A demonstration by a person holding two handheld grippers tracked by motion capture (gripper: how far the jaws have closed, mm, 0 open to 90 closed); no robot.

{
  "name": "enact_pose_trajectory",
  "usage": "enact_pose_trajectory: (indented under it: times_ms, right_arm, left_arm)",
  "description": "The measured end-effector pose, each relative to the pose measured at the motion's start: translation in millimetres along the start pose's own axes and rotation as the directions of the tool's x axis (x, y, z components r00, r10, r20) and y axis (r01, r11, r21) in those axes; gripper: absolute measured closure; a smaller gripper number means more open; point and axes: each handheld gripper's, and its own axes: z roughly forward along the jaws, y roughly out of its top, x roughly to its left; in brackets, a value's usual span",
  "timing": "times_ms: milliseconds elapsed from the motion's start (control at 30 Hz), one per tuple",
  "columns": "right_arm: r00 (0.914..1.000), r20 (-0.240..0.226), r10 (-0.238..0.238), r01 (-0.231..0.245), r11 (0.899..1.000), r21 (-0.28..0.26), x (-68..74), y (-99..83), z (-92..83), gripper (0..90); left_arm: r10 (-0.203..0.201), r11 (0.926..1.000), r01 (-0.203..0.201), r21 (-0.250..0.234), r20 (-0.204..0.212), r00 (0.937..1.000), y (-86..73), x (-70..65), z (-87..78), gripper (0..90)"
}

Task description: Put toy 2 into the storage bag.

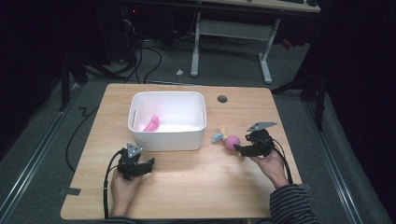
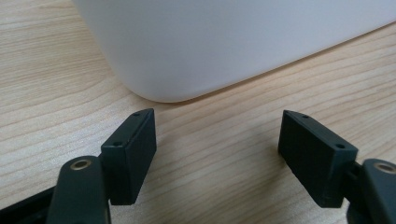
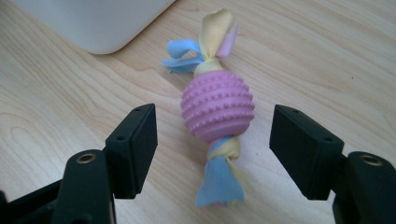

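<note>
The right gripper view is showing the pink ribbed rubber ball toy with blue and yellow cloth tails point(image 3: 217, 109) lying on the light wooden table point(image 3: 327, 56), between the released jaws of the right gripper point(image 3: 212, 151), untouched. The high view is revealing a pink toy point(image 1: 152, 123) sitting inside the white rectangular plastic bin point(image 1: 166, 140). The left gripper point(image 2: 217, 156) is resting released beside that bin.

The wooden table point(image 1: 187, 186) is lit brightly from above, while the surrounding room is left almost black. The white bin point(image 1: 167, 120) is slightly overexposed in the high view. Soft shadows are cast beneath the bin point(image 2: 243, 46) and the pink ball toy point(image 3: 217, 112). The 2 gripper views are sharp, their nearest edges slightly softened.
</note>
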Motion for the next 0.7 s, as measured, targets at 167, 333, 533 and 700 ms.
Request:
enact_pose_trajectory:
  times_ms: [167,333,533,700]
  right_arm:
    - [0.9994,0.008,-0.033,0.032,0.999,0.036,-1.2,13.9,8.6,30.0]
    - [0.9984,0.019,-0.053,0.051,0.995,0.083,-2.8,24.9,19.0,26.9]
    - [0.9982,0.033,-0.051,0.047,0.992,0.118,-4.9,30.9,33.4,25.6]
    - [0.9978,0.045,-0.049,0.040,0.985,0.170,-5.6,28.9,46.4,24.3]
  left_arm:
    - [0.002,1.0000,-0.002,0.000,-0.002,1.0000,0.0,-0.3,0.1,28.2]
    - [0.002,1.0000,-0.002,0.001,-0.001,1.0000,0.0,-0.2,0.0,28.2]
    - [0.002,1.0000,-0.002,0.000,-0.004,1.0000,0.0,-0.6,0.1,28.2]
    - [0.002,1.0000,-0.002,0.000,-0.004,1.0000,0.0,-0.6,0.1,28.2]
